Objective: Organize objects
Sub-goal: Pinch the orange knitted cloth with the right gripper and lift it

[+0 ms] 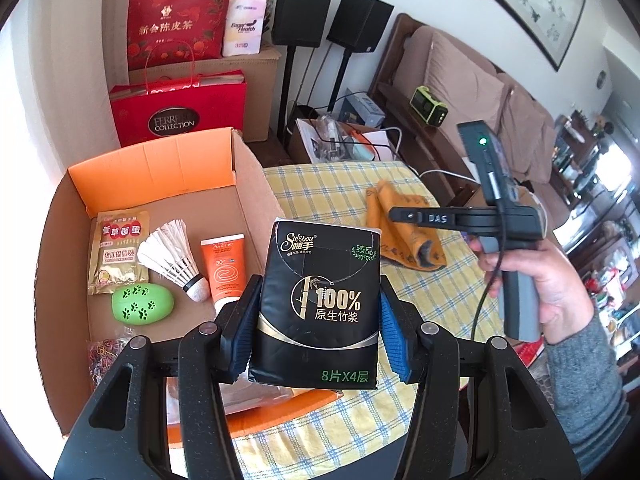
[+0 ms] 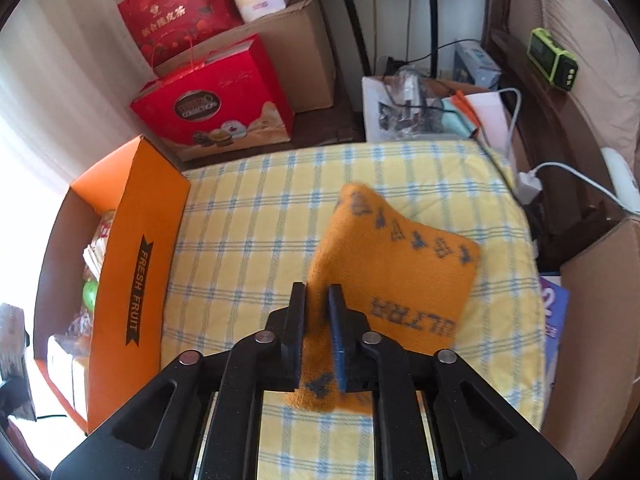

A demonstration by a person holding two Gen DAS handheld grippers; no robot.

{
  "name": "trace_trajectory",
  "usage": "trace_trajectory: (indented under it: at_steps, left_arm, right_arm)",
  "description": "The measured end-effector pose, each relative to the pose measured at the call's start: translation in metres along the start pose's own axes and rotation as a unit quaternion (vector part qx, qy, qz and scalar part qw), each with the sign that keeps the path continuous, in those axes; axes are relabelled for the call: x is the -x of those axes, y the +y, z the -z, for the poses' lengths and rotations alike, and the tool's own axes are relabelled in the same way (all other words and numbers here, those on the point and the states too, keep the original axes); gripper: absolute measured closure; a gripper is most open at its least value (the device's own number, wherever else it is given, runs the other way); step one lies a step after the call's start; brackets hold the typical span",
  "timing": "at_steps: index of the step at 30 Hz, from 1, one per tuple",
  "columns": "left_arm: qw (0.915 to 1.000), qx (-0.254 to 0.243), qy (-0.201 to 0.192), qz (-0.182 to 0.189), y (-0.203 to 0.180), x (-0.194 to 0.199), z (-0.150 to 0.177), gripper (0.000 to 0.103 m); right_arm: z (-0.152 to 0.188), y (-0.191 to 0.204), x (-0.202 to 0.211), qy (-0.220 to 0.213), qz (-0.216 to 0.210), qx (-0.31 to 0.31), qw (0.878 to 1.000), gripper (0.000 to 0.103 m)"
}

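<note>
The left gripper (image 1: 318, 320) clamps a black tissue pack (image 1: 320, 304) upright beside the orange carton (image 1: 152, 168). The right gripper (image 2: 317, 336) pinches an orange sock (image 2: 392, 264), its length running ahead over the checked cloth (image 2: 248, 216)

left tongs (image 1: 318, 320): matte black speckled arms, round silver pivot screws, blue ribbed pads (image 1: 394, 338) | right tongs (image 2: 318, 332): black arms, silver screws, dark flat pads | right unit from the side: grey handle, "DAS" lettering, lit green LED, black cable | right hand (image 1: 548, 276): bare skin, grey knit sleeve
</note>
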State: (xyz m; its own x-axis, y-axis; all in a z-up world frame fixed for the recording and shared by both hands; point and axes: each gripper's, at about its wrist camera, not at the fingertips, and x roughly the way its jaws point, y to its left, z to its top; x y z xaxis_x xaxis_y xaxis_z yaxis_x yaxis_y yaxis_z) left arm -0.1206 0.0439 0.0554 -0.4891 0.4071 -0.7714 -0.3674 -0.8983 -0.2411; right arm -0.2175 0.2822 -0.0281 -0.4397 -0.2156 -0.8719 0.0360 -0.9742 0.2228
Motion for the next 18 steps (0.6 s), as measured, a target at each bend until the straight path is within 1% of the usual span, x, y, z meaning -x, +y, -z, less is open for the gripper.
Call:
trace_trajectory:
  at_steps: [1,2,3,4,5,7,9,11,14,16,18]
  left_arm:
    - [1.0000,0.001,0.000,0.000,0.001,0.000,0.000,0.052]
    - [1.0000,0.002,0.000,0.001,0.002,0.000,0.001,0.052]
    - [1.0000,0.004,0.000,0.002,0.004,0.001,0.001,0.052]
    - [1.0000,0.005,-0.001,0.003,0.005,0.001,0.001,0.052]
    - [1.0000,0.005,-0.001,0.003,0.006,0.001,0.001,0.052]
    - [1.0000,0.006,-0.001,0.004,0.007,0.000,0.001,0.052]
    - [1.0000,0.005,0.000,0.007,0.007,0.000,0.002,0.052]
    - [0.9999,0.005,0.000,0.009,0.007,-0.001,0.002,0.052]
    - [0.9999,0.003,0.001,0.011,0.005,-0.002,0.003,0.052]
    - [0.9999,0.002,0.001,0.014,0.003,-0.003,0.003,0.052]
    - [0.9999,0.003,0.002,0.015,0.002,-0.004,0.003,0.052]
  right_arm:
    - [0.000,0.001,-0.004,0.003,0.002,-0.001,1.000,0.087]
    - [0.000,0.002,-0.005,0.003,0.002,-0.001,1.000,0.081]
    - [0.001,0.002,-0.004,0.000,-0.006,-0.003,1.000,0.071]
    - [0.002,0.000,-0.001,-0.005,-0.013,-0.006,1.000,0.068]
    - [0.002,-0.001,0.003,-0.012,-0.014,-0.007,1.000,0.067]
    - [0.004,-0.003,0.012,-0.026,0.006,-0.001,1.000,0.066]
    - [0.006,-0.012,0.021,-0.034,0.030,-0.006,0.999,0.059]
    - [0.008,-0.025,0.022,-0.030,0.036,-0.026,0.999,0.055]
    - [0.015,-0.048,0.017,-0.012,0.047,-0.061,0.997,0.053]
    - [0.018,-0.058,0.013,-0.006,0.036,-0.082,0.996,0.046]
    - [0.021,-0.063,0.007,0.001,0.018,-0.095,0.995,0.029]
